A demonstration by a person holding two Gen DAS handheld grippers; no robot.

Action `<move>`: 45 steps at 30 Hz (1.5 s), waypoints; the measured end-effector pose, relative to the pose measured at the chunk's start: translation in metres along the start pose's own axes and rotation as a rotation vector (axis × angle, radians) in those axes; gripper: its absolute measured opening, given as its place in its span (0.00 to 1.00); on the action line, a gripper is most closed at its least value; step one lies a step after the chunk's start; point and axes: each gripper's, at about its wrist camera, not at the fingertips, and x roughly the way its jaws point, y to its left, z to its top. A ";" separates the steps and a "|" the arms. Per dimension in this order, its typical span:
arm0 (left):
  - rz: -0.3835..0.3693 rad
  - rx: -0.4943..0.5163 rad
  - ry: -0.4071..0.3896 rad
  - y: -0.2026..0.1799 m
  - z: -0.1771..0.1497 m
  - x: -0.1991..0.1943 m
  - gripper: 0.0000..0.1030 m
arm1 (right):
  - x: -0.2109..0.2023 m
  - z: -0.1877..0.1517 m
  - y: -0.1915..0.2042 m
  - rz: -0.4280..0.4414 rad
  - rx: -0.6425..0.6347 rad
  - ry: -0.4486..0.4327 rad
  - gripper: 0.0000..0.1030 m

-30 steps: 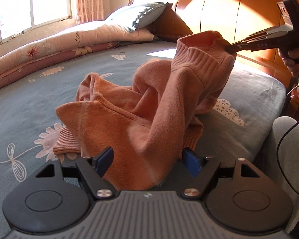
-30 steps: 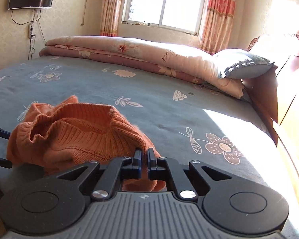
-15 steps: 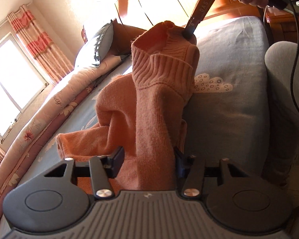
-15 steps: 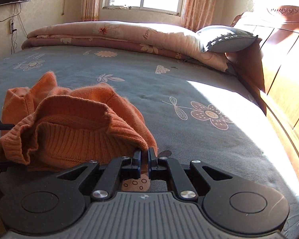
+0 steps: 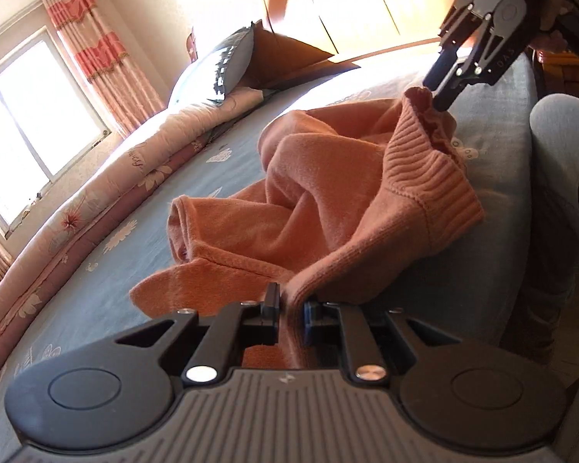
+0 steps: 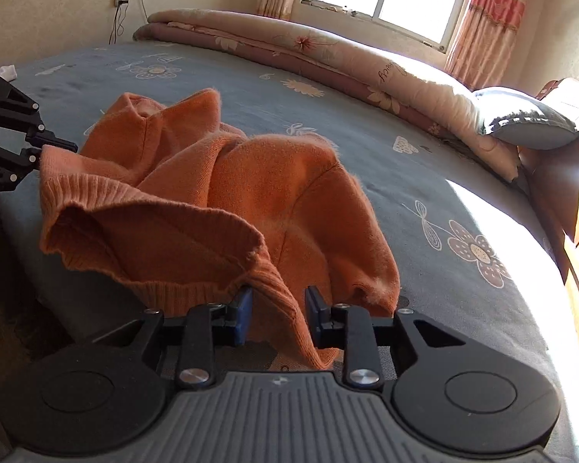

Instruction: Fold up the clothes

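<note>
The orange knitted sweater (image 5: 328, 200) sits in a rumpled heap close to the near edge of the blue-grey flowered bed sheet (image 5: 135, 270), right in front of the person's grey-trousered knee (image 5: 559, 127). It is bunched, not flat and not folded: body and sleeves are piled over each other.

The left gripper (image 5: 290, 308) has its fingers drawn in tight on a ridge of the knit, pinching one end of the sweater's ribbed hem band (image 5: 424, 177). From the right wrist view you can see it biting that same end, out at the left.

The right gripper (image 6: 278, 314) is at the other end of the band. Its blue-padded fingers stand apart, with the ribbed edge draped between them and loose, so there is no grip there.

I'd call this the spreading-out stage, getting both ends of the hem in hand.

As I read it, the next move needs the right fingers to close squarely on the ribbing, taking both layers. Then the two grippers should draw apart along the near edge of the bed so the hem goes taut and the body can be laid flat.
</note>
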 end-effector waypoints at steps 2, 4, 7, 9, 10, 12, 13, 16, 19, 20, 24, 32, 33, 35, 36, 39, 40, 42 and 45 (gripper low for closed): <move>-0.005 0.005 0.007 -0.002 0.005 0.004 0.09 | -0.005 0.002 0.005 -0.011 -0.038 -0.005 0.44; -0.006 0.000 0.005 0.000 0.010 0.005 0.08 | -0.010 0.005 0.011 -0.022 -0.077 -0.010 0.44; 0.016 -0.025 -0.014 0.013 0.016 -0.004 0.07 | -0.026 0.014 0.019 0.007 -0.117 -0.052 0.53; 0.027 -0.043 -0.027 0.023 0.017 -0.009 0.07 | -0.035 0.026 0.029 0.063 -0.136 -0.107 0.61; 0.029 -0.049 -0.029 0.026 0.017 -0.010 0.07 | -0.037 0.033 0.038 0.100 -0.151 -0.132 0.62; 0.030 -0.059 -0.033 0.030 0.018 -0.011 0.07 | -0.041 0.047 0.054 0.175 -0.180 -0.183 0.70; 0.031 -0.064 -0.034 0.031 0.018 -0.012 0.07 | -0.042 0.053 0.063 0.212 -0.195 -0.208 0.72; 0.033 -0.080 -0.039 0.037 0.018 -0.014 0.07 | -0.029 0.070 0.097 0.289 -0.294 -0.222 0.75; 0.034 -0.089 -0.044 0.042 0.018 -0.017 0.07 | -0.010 0.075 0.125 0.264 -0.412 -0.170 0.75; 0.035 -0.082 -0.044 0.041 0.017 -0.017 0.08 | -0.003 0.075 0.131 0.238 -0.445 -0.144 0.70; 0.020 -0.062 -0.043 0.039 0.008 -0.019 0.14 | 0.008 0.077 0.140 0.194 -0.479 -0.078 0.11; -0.051 0.153 -0.075 0.013 0.016 -0.022 0.36 | -0.011 0.073 0.135 0.198 -0.464 -0.061 0.11; -0.058 0.200 -0.069 0.007 0.019 -0.019 0.36 | -0.011 0.073 0.138 0.197 -0.480 -0.062 0.11; -0.073 0.296 -0.057 -0.005 0.025 -0.013 0.36 | -0.011 0.072 0.144 0.195 -0.511 -0.065 0.11; -0.080 0.343 -0.051 -0.011 0.029 -0.010 0.35 | -0.012 0.072 0.146 0.194 -0.523 -0.067 0.11; -0.105 0.404 0.012 -0.021 0.034 0.004 0.17 | -0.012 0.073 0.146 0.190 -0.539 -0.076 0.11; -0.120 0.395 0.023 -0.022 0.036 0.008 0.12 | -0.011 0.073 0.145 0.187 -0.539 -0.078 0.11; -0.135 0.315 0.036 -0.009 0.040 0.012 0.08 | -0.010 0.073 0.143 0.176 -0.533 -0.081 0.12; -0.153 0.187 0.053 0.012 0.046 0.017 0.07 | -0.014 0.070 0.129 0.185 -0.491 -0.096 0.15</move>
